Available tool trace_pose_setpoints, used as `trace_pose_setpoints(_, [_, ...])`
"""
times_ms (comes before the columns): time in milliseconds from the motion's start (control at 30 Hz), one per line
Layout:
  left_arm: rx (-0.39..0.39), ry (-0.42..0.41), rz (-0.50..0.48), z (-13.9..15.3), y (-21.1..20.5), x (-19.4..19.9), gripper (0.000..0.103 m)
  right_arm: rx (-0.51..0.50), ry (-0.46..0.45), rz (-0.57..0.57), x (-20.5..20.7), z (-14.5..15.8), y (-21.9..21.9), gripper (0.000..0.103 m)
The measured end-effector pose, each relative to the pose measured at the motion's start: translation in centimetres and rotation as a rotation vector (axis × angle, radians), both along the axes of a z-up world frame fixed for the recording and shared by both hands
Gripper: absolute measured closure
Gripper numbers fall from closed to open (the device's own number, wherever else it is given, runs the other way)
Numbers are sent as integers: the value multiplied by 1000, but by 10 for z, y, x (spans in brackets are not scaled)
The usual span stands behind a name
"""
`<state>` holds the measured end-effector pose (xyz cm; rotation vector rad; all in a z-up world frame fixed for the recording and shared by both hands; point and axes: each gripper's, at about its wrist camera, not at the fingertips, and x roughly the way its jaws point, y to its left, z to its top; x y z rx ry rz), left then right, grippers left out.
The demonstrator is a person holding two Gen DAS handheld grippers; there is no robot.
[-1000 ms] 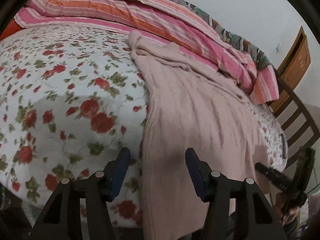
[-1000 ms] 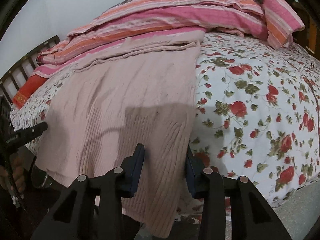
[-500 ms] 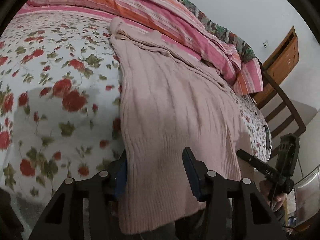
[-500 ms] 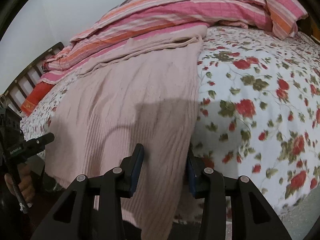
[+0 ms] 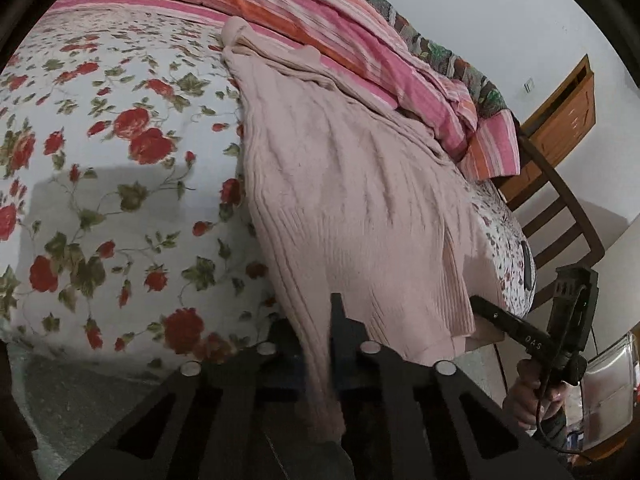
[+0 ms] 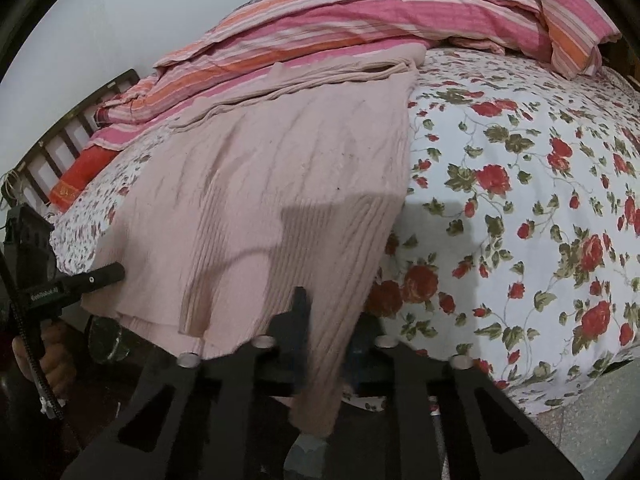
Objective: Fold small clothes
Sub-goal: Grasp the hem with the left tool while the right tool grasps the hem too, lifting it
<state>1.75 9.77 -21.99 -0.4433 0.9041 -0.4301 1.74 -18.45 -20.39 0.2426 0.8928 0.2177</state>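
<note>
My left tongs (image 5: 320,344) and right tongs (image 6: 324,340), both parted a second ago, now pinch the hem corners of the pink ribbed sweater (image 5: 344,184) at the bottom centre of each frame. The soft cable-knit lies across the rose-print bed sheet (image 5: 120,200), its top against the striped quilt (image 6: 360,20).

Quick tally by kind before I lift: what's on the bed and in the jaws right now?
Pink knit garments: 1, the sweater, its near edge clamped by both grippers
Striped quilts: 1
Floral bedsheets: 1
Red-orange folded items: 1
Grippers: 2, left gripper, right gripper
Total: 6
</note>
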Motion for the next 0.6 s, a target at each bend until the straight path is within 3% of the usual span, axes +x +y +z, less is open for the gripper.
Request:
trace_pose_setpoints(133, [-70,-86,3,22,11,-8,96,33,-49,2,-7,12,-4,97])
trace_pose_setpoints(333, [-88,-267,-28,97,16,10,96,160,-190,10,-8,56,-21,98])
trace_pose_setpoints(467, [-69,-333,35,138,15,33,96,323,-274,-60,10,92,-45,98])
trace_pose_setpoints(600, [-45,-370,133,157,16,58,96,365,-334,-109,34,119,-58,98])
